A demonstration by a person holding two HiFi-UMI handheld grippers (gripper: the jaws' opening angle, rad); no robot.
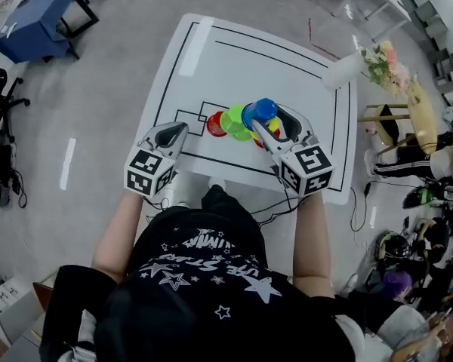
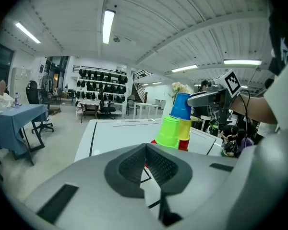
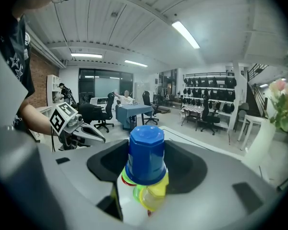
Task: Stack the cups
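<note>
Placing step, by the look of it. Clamped in the right gripper [image 1: 270,121], pads against both sides: the blue cup [image 3: 146,152], mouth down, over the yellow cup [image 1: 275,126], at about 3 o'clock of the green cup [image 1: 234,119]. From the left gripper view, perched at the very top of the cluster and slightly tilted — hard to tell whether seated or just above. Red cup [image 1: 214,124] at 9 o'clock of the green one, all bunched near the 6 o'clock edge of the table [image 1: 211,59]. Left gripper [image 1: 180,130] off at 8 o'clock of the cups, jaws together, nothing in them.

Next, probably: level the blue cup, centre it on the yellow one and lower until seated. Then spread the jaws and back away toward 5 o'clock — without nudging the neighbours.
</note>
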